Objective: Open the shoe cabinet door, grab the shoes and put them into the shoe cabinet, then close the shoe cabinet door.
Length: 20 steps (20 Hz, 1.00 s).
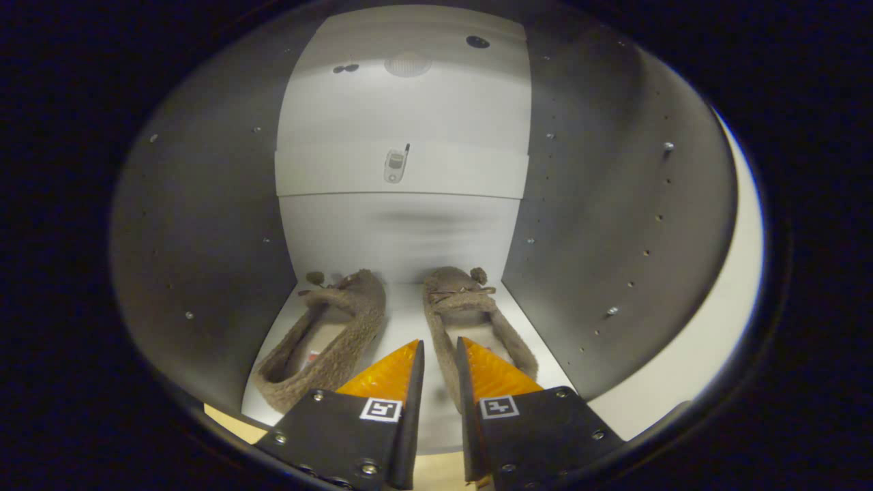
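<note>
Placing shoes in cabinet [600, 225].
Gripping right shoe's [470, 314] inner wall with claw [440, 351], nearly clenched, beside left shoe [327, 334] for a neat pair.

Two dark side panels [204, 225] dotted with rows of small holes and screws flank a pale back panel [402, 232], which carries a raised horizontal band [327, 170]. The white shelf floor [402, 320] is brightly lit, and a strip of light wooden flooring [225, 419] shows below it.

Fuzzy fleece slippers [327, 334]; smooth matt cabinet walls [204, 225]; pale smooth shelf [402, 320].
</note>
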Tool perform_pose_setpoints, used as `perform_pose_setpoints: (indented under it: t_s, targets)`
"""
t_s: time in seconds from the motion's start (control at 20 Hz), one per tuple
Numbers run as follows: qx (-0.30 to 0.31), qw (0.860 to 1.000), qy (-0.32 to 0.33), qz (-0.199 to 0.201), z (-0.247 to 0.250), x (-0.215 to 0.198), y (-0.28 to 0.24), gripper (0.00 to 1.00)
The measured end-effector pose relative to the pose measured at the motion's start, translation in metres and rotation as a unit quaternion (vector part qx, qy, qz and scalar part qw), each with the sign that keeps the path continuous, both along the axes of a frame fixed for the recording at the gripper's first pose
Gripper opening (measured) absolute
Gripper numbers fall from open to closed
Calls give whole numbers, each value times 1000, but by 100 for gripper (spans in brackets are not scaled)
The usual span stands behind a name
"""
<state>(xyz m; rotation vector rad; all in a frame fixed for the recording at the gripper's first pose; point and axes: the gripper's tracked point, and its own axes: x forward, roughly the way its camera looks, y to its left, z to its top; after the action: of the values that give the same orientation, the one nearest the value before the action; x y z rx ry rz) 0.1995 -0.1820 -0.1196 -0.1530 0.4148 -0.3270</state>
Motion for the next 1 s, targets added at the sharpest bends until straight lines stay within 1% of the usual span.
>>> perform_pose_setpoints:
  t_s: [0.15,0.4,0.55,0.75,1.0]
  targets:
    - [3,1000,-17,-3,13,-31,11,27]
    - [13,998,-61,7,34,-83,34,27]
    - [10,996,-89,13,48,-121,45,27]
    - [-1,991,-134,20,74,-169,49,27]
    - [-15,981,-193,33,110,-234,46,27]
